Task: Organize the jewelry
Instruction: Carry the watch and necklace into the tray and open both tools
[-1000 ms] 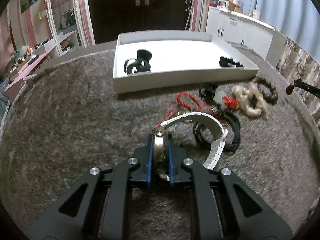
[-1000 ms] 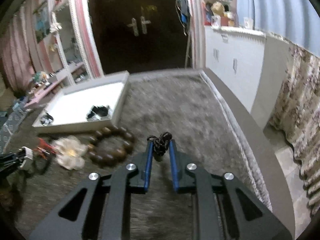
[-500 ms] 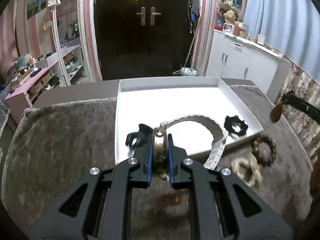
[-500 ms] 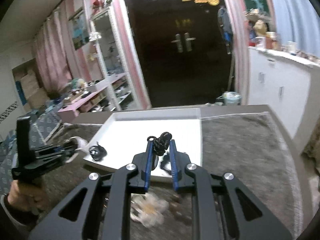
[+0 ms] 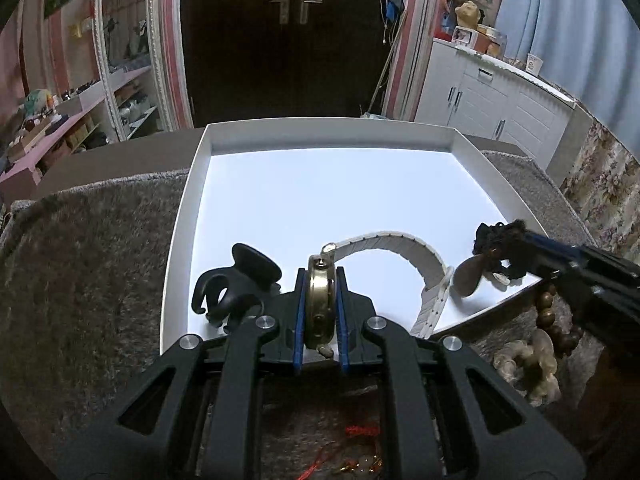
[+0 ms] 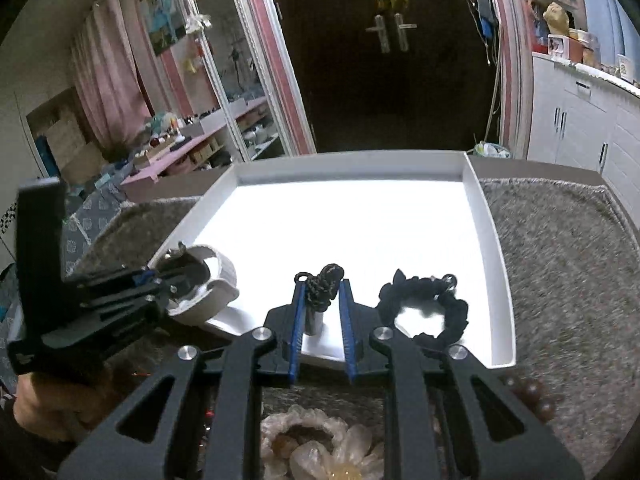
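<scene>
Two claws are at work, one in each hand. The left claw (image 5: 320, 312) is clamped on the brass-coloured case of one watch (image 5: 319, 300), held edge-on between its blue pads, and the watch's white strap (image 5: 404, 248) arcs away to the right over the near part of the tray. The right claw (image 6: 322, 312) has its jaws narrowly apart around one knotted black cord (image 6: 324, 286) with a small metal cylinder hanging below it; whether the pads press it I cannot tell from the right wrist view, though it stays up between them.

Both claws hang over the near edge of one white tray (image 5: 192, 184). Inside it, just left of the left claw, lies one black clip-like piece (image 5: 234, 284); just right of the right claw lies one black braided bracelet (image 6: 424, 312).

Below and behind the claws, on the grey shaggy cover (image 5: 88, 264) that spreads around the tray, lie one pale flower-shaped bracelet (image 6: 316, 448), one string of dark brown wooden beads (image 5: 550, 316) and some red cord (image 5: 360, 430).

Beyond the tray stand a dark double door (image 5: 292, 32), a mirror-fronted shelf unit at the left, and white cabinets (image 5: 492, 96) at the right beneath blue curtains.

Only the left wrist view shows the clip-like piece and the red cord. Only the right wrist view shows the braided bracelet and the person's hand (image 6: 44, 408) gripping the left claw's handle.
</scene>
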Tool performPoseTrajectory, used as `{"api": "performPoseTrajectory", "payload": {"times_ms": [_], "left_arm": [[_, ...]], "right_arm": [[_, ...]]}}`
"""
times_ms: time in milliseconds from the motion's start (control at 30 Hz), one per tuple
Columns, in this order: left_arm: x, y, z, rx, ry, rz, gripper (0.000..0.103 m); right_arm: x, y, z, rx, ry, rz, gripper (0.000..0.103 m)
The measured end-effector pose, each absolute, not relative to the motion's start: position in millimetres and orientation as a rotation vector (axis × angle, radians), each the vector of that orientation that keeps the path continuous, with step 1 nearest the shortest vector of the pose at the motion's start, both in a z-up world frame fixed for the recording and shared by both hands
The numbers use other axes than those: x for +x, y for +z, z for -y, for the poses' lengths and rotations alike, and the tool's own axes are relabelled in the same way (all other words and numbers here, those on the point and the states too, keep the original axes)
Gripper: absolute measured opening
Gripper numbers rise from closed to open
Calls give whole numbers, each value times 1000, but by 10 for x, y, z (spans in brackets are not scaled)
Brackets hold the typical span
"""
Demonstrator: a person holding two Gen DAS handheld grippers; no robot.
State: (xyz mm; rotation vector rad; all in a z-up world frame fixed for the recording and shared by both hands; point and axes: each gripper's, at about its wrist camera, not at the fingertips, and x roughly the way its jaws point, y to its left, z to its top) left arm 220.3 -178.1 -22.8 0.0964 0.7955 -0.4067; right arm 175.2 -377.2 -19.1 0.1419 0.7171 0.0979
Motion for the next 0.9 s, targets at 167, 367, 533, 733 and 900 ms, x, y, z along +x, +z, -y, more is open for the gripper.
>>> {"api": "performPoseTrajectory", "payload": {"times_ms": [167,367,533,733,900], "left_arm": [[2206,-239,1801,102,-412,-778,12],[2259,-246,1816,105,-404,-761,15],[2339,-268,1727,65,-393,-767,31],[2392,-300,1708,47,-396,-768,43],[2340,-188,1676,39,-401,-728,49]], "right_arm": [[1816,-283,3766,129,73,-729,17],[1835,-344,3780,126,59,-743,20],[1790,-296,3832,142,55,-717,32],[1751,-260,3874,163,65,-707,32],[1695,-168,3892,170,67,-679,40]]}}
